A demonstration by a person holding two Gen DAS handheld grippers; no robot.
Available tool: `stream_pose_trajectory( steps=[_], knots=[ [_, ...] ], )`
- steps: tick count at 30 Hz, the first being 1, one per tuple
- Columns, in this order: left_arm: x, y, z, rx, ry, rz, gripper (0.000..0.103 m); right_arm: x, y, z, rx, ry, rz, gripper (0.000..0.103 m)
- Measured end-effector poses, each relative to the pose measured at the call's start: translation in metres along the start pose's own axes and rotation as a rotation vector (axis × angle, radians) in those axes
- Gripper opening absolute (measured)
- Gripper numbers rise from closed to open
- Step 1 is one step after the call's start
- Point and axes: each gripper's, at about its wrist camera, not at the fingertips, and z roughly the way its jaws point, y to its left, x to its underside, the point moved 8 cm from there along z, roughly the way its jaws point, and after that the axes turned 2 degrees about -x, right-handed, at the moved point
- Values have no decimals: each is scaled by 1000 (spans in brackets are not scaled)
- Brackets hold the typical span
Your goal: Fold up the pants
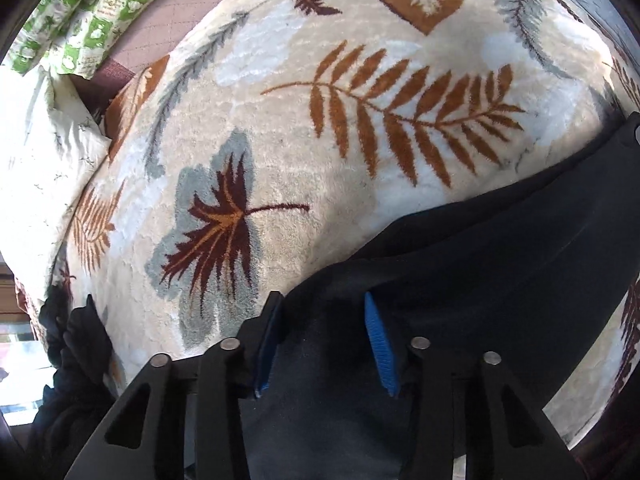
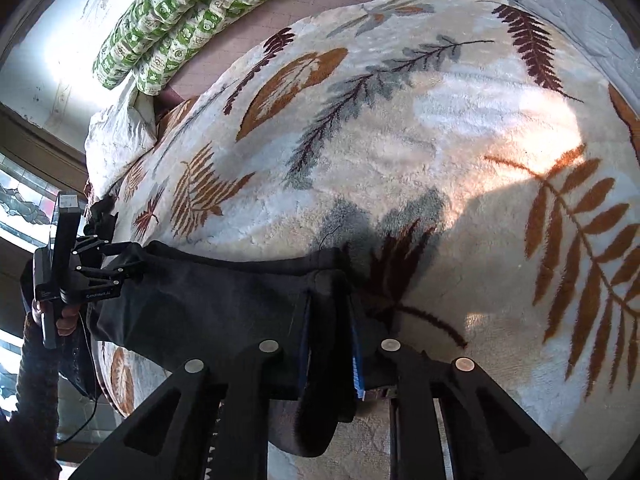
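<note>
The dark navy pants [image 1: 500, 256] lie across the near edge of a cream leaf-patterned blanket [image 1: 312, 140]. My left gripper [image 1: 320, 320] has its blue pads [image 1: 380, 344] apart, with pants fabric lying between them. In the right wrist view the pants [image 2: 208, 300] stretch from left to centre. My right gripper [image 2: 330, 320] is shut on a thick bunched edge of the pants, between its blue pads [image 2: 357, 360]. The left gripper [image 2: 100, 268] shows there at the far left end of the pants, held by a hand.
A green-and-white patterned quilt [image 2: 192, 20] is rolled at the far side of the bed, with a white pillow [image 2: 120, 136] below it. A window [image 2: 24, 204] is at the left. More dark cloth [image 1: 76, 360] hangs off the bed's left edge.
</note>
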Motion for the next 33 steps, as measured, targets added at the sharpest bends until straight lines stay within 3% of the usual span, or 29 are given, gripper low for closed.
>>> stream_pose_trajectory(
  steps=[2,4,9,12,14,16,18,20,23,27,29,33],
  knots=[
    [-3,9,-4,-22,-17,-46,32,-12,8,-12,-23,-52,-15,11],
    [0,17,4,-10,18,-101,31,-22,14,-16,-26,-75,-28,11],
    [6,22,8,32,33,-144,32,-21,0,4,6,-40,4,17],
    [6,29,7,62,43,-170,33,-15,-2,-11,-88,-77,77,31],
    [6,33,1,78,37,-195,33,-7,-3,-17,-93,-81,83,47],
    [10,40,-3,107,37,-237,33,3,-4,-16,-52,-50,59,47],
    [21,45,-9,144,39,-276,38,12,-6,-12,-17,-34,36,47],
    [38,46,-15,185,44,-312,42,22,-10,-6,21,-15,31,38],
    [63,38,-32,240,27,-326,45,28,-17,-12,4,-50,76,34],
    [88,9,-59,336,-17,-332,62,32,-17,-15,-10,-53,78,34],
    [96,-10,-66,390,-36,-327,65,32,-15,-13,-10,-50,62,15],
    [110,-27,-58,338,-7,-311,65,34,-18,-22,-85,-71,126,12]
  ],
)
